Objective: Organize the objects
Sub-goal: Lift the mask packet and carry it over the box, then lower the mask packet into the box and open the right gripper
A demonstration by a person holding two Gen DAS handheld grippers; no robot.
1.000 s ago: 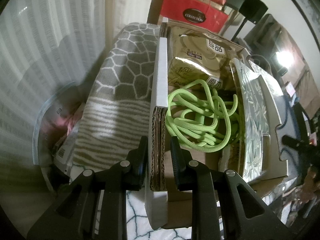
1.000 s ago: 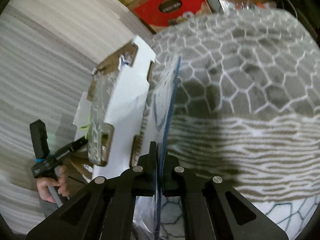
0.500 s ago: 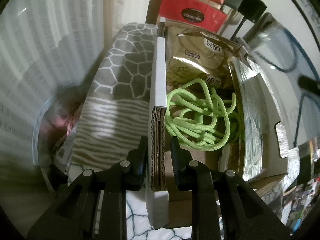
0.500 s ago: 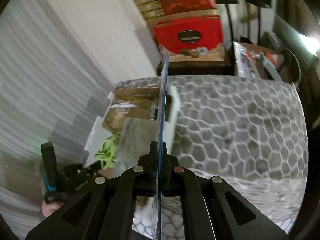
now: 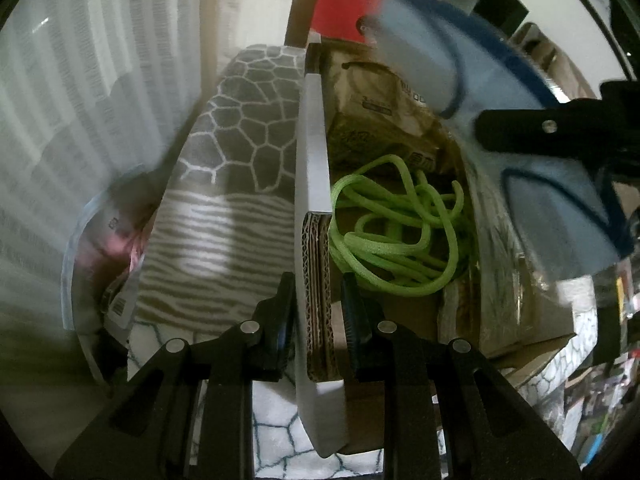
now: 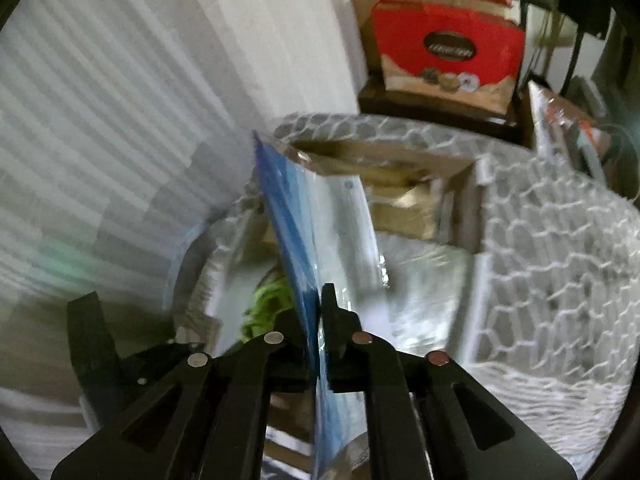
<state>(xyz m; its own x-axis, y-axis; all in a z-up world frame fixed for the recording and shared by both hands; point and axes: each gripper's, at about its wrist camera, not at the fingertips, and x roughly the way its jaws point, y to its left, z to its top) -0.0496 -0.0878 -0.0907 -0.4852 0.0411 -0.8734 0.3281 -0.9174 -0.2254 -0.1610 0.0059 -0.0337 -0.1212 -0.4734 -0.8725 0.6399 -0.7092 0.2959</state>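
Packaging in the form of a flat, translucent blue plastic bag (image 6: pixel 296 216) is the item in hand. It is clamped edge-on between the nearly closed fingers of the right gripper (image 6: pixel 316 316) and hangs above the open brown cardboard box (image 5: pixel 532 332), over its right half as the left wrist view shows it.

Inside the box lie a coil of lime-green rope (image 5: pixel 396 236) at the near centre and tan paper tissue packs (image 5: pixel 380 120) at the far end. A silver foil-lined flap stands along the right side.

The left gripper (image 5: pixel 318 300) straddles the white-faced corrugated left wall (image 5: pixel 312 160) of the box. Its fingers sit just beside the wall on each side; whether they press on it cannot be told.

The box rests on a grey blanket with a white honeycomb pattern (image 5: pixel 248 128). Red gift boxes (image 6: pixel 448 46) stand far behind.

Step in hand, as judged: loading the bag into the box while the left gripper steadies it. The next move calls for lowering the bag past the foil flap, laying it on the rope, then opening the fingers.
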